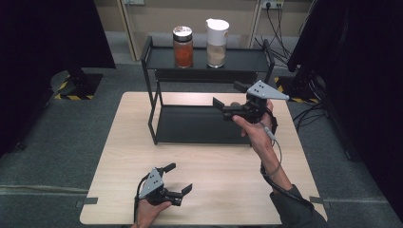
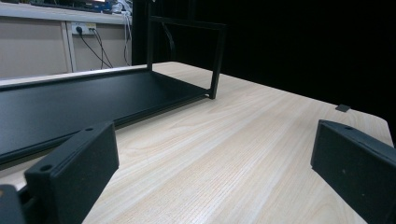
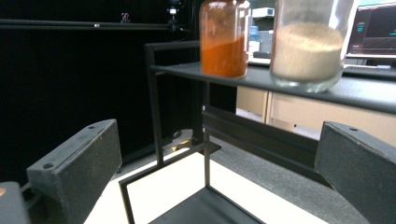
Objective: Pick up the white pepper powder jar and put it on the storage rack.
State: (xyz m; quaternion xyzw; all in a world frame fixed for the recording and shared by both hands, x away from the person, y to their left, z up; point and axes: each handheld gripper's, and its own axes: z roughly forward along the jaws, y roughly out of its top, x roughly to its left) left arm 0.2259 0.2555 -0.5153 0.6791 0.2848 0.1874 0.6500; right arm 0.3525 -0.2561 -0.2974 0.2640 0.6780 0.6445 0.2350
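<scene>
A black two-tier rack (image 1: 157, 97) stands at the far half of the wooden table (image 1: 123, 156). Its top shelf (image 3: 364, 95) carries a jar of orange-red powder (image 1: 183, 47) (image 3: 224, 39) and, to its right, a white-lidded jar of beige powder (image 1: 217, 43) (image 3: 308, 46). My right gripper (image 1: 229, 95) (image 3: 217, 172) hovers open over the rack's right part, below top-shelf height, aimed at the jars, holding nothing. My left gripper (image 1: 179, 178) (image 2: 215, 177) rests open near the table's front edge, empty, facing the rack's lower shelf (image 2: 70, 102).
Dark curtains and stands flank the table on both sides. Cables (image 1: 280, 28) trail on the grey floor behind the rack. Bare tabletop (image 2: 243, 140) stretches between the left gripper and the rack.
</scene>
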